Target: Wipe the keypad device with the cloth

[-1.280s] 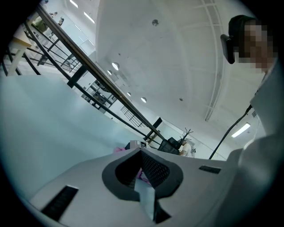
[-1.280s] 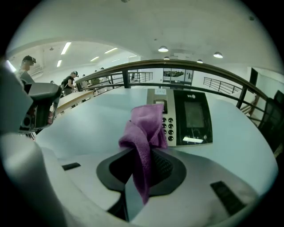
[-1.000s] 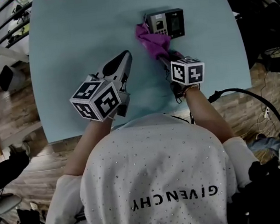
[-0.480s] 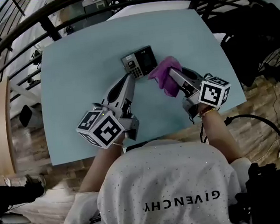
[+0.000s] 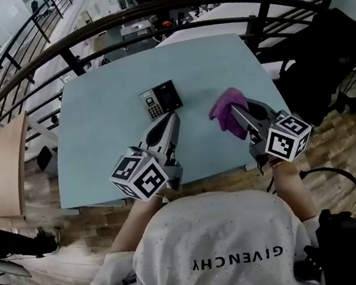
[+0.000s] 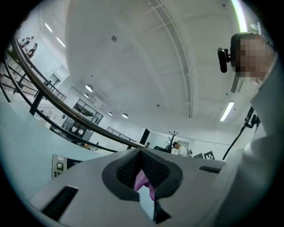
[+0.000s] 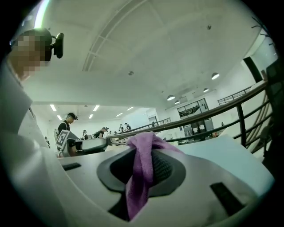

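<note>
The keypad device (image 5: 160,100), black with a grey key block, lies flat near the middle of the light blue table (image 5: 100,135). It also shows at the left edge of the left gripper view as the keypad device (image 6: 60,165). My left gripper (image 5: 170,116) is shut and empty, its tip just short of the device's near right corner. My right gripper (image 5: 234,109) is shut on the purple cloth (image 5: 228,108), held to the right of the device and apart from it. In the right gripper view the cloth (image 7: 141,173) hangs over the shut jaws.
A black railing (image 5: 150,11) runs behind the table's far edge. Dark bags or equipment (image 5: 328,57) stand off the table's right side, and a black cable (image 5: 338,174) loops over the wooden floor. The near table edge is just under my grippers.
The right gripper has carried the cloth off the keypad device and away to the right. The left gripper's tip has come closer to the device. The head view has tilted up.
</note>
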`<state>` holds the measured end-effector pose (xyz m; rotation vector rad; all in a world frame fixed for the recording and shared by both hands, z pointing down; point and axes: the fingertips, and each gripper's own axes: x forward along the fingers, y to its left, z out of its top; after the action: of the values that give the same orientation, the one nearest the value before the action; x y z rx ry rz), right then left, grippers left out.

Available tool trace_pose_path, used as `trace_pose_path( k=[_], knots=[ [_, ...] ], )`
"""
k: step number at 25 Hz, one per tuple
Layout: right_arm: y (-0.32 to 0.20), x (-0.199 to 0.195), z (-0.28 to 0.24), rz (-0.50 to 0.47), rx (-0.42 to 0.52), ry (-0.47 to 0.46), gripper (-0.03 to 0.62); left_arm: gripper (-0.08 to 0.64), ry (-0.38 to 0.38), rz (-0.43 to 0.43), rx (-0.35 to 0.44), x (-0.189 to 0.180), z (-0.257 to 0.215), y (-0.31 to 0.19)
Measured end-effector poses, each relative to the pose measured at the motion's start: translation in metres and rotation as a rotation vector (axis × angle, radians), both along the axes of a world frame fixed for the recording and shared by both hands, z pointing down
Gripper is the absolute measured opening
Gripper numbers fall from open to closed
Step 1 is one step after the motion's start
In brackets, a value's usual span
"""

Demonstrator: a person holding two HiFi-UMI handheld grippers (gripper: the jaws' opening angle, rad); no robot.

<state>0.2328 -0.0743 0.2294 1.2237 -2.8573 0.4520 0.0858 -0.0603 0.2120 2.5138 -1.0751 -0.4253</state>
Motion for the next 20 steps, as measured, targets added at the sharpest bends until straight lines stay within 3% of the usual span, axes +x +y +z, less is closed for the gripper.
trace_pose_path(
  k=[9, 20],
  knots=[
    [0.034, 0.033, 0.012, -0.060, 0.000, -0.018, 0.061, 0.000, 0.018, -0.078, -0.005, 0.030, 0.010, 0.048],
    [0.066, 0.026, 0.032, -0.140, -0.021, 0.003, 0.061, 0.000, -0.007, -0.155, -0.041, 0.025, 0.028, 0.091]
  ],
)
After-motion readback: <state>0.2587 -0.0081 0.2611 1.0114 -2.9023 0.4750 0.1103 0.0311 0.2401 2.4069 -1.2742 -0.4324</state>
